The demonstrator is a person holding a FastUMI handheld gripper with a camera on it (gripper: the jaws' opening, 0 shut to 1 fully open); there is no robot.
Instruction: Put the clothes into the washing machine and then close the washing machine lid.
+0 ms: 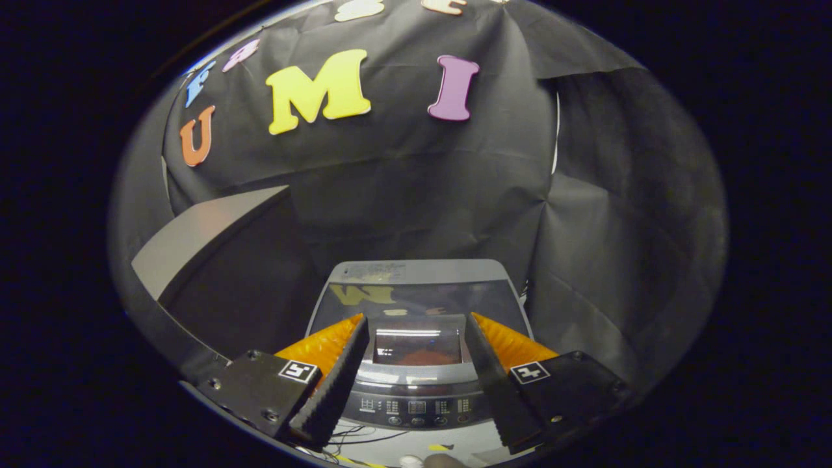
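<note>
The gripper (416,325) hangs in the air with its fingers spread wide and nothing between them, aimed down and forward at the washer (416,383). The machine sits straight ahead and below, its long axis running directly away from the fingers: control panel (416,408) nearest, then the lid (416,312), then the back edge against the black cloth wall (403,195).

The lid looks to be lying flat over the tub. Its glass window (417,346) shows squarely in the gap between the two fingertips, with something reddish-orange dimly visible through it, which may be clothes (422,357) already inside, though I cannot say for sure through the glass. The far half of the lid mirrors the wall behind.

To the left of the washer a grey panel (201,240) slants up and away, well apart from the fingers. Some thin cables (354,434) trail over the pale surface just below the control panel.

My reading is that the task is at or near its end: lid down, load seemingly in. If the lid is not fully seated, the thing to do would be to come straight down along this same line and press on the near part of the lid, since the gripper is already centred over it and neither finger is off to a side. The risk in that is catching the control panel, which lies closer to the fingers than the lid does
</note>
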